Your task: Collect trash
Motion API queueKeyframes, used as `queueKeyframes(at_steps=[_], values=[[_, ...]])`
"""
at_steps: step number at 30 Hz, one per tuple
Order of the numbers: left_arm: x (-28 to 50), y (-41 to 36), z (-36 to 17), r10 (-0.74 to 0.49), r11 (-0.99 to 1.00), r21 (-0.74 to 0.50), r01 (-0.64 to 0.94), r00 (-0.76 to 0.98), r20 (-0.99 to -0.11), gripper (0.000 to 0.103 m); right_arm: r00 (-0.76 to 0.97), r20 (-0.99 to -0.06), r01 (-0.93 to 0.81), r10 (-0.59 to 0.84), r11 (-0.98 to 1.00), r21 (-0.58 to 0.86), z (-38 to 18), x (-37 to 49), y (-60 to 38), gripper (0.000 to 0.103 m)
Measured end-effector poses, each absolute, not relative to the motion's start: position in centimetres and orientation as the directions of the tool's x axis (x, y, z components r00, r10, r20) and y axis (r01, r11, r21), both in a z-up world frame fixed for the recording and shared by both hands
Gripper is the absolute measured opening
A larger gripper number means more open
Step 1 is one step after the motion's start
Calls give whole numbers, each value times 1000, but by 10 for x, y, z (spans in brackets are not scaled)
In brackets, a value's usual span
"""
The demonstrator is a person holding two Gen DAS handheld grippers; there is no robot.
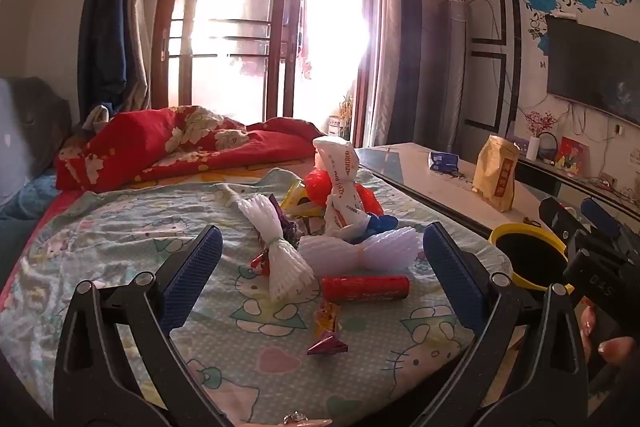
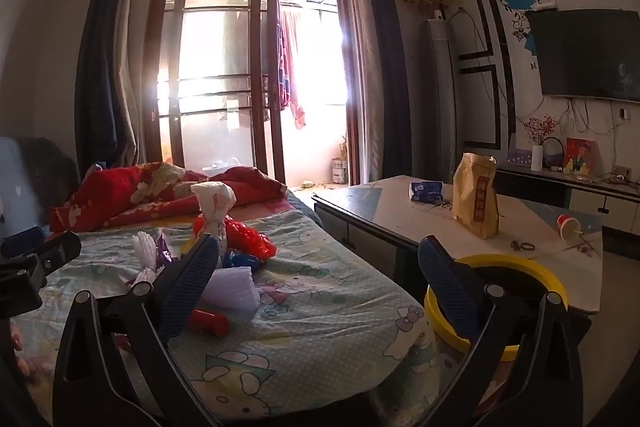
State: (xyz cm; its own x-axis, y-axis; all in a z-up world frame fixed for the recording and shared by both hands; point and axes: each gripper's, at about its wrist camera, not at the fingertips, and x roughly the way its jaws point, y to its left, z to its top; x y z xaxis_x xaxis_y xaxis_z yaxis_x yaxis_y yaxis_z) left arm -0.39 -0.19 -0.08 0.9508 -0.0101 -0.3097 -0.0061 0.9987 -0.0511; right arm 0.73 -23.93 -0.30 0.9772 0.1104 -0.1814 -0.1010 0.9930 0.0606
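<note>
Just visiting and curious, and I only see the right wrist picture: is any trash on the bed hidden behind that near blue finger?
Observer: Yes, a purple wrapper lies on the bed, nearer us than the red tube.
Operator: Is the other gripper holding anything?
Observer: No, the left gripper is open and empty above the trash.
Operator: Anything else?
Observer: An orange wrapper lies between the tube and the purple wrapper.

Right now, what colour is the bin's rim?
Yellow; the bin shows best in the right wrist view.
</note>
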Motion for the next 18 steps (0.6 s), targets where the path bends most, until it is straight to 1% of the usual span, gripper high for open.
queueKeyframes(at_steps=[18], values=[[-2, -6, 6, -20, 999, -45, 7, 953, -301, 92, 976, -188, -102, 109, 994, 51, -7, 12, -236, 98]])
